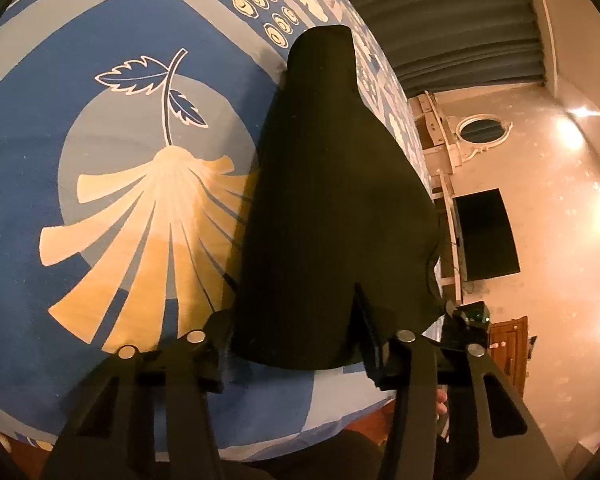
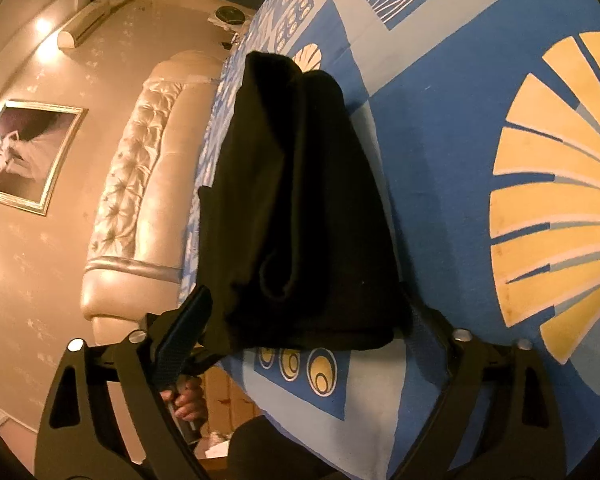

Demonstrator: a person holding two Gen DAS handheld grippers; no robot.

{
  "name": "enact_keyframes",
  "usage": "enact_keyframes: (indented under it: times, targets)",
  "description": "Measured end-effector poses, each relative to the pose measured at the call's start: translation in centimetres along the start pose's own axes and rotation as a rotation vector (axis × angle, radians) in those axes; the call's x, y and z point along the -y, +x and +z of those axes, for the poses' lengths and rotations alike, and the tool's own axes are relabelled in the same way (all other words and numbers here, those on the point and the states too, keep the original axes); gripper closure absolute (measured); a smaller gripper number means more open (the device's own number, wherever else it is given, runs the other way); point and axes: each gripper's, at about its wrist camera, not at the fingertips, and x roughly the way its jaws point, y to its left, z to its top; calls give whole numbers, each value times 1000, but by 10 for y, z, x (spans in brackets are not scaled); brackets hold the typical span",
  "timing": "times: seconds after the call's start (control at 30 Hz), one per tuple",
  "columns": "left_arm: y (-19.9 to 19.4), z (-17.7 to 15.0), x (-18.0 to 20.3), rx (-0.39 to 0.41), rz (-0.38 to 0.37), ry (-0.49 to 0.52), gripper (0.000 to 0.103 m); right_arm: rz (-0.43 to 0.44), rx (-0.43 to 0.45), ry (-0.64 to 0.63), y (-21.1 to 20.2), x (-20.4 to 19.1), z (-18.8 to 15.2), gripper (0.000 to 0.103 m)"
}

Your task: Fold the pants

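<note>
The black pants [image 1: 332, 208] lie lengthwise along the edge of a bed with a blue, cream and yellow patterned cover [image 1: 112, 208]. My left gripper [image 1: 296, 344] is open, its jaws set on either side of the near end of the pants. In the right wrist view the pants [image 2: 300, 216] show folded layers and a rolled edge at the near end. My right gripper [image 2: 308, 332] is open, its fingers on either side of that end. The other gripper [image 1: 464, 320] shows in the left wrist view at the pants' right corner.
The bed edge drops off beside the pants [image 1: 404, 120]. A padded cream headboard [image 2: 140, 184] and a framed picture [image 2: 24, 152] stand on the wall side. A dark screen [image 1: 486, 236] and white furniture [image 1: 448, 140] stand across the room.
</note>
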Motion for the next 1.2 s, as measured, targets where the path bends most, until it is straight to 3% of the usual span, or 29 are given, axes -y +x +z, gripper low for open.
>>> enact_keyframes:
  times: [0.1, 0.3, 0.67, 1.2]
  targets:
    - [-2, 1, -4, -5, -10, -14, 59, 24, 1, 26, 0, 11, -4, 58]
    - [-6, 0, -1, -4, -9, -17, 62, 105, 20, 63, -8, 14, -6, 68]
    - [-13, -1, -12, 0, -50, -48, 64, 153, 47, 76, -21, 12, -19, 70]
    - [-13, 0, 2, 3, -30, -43, 64, 166, 54, 102, -18, 13, -27, 70]
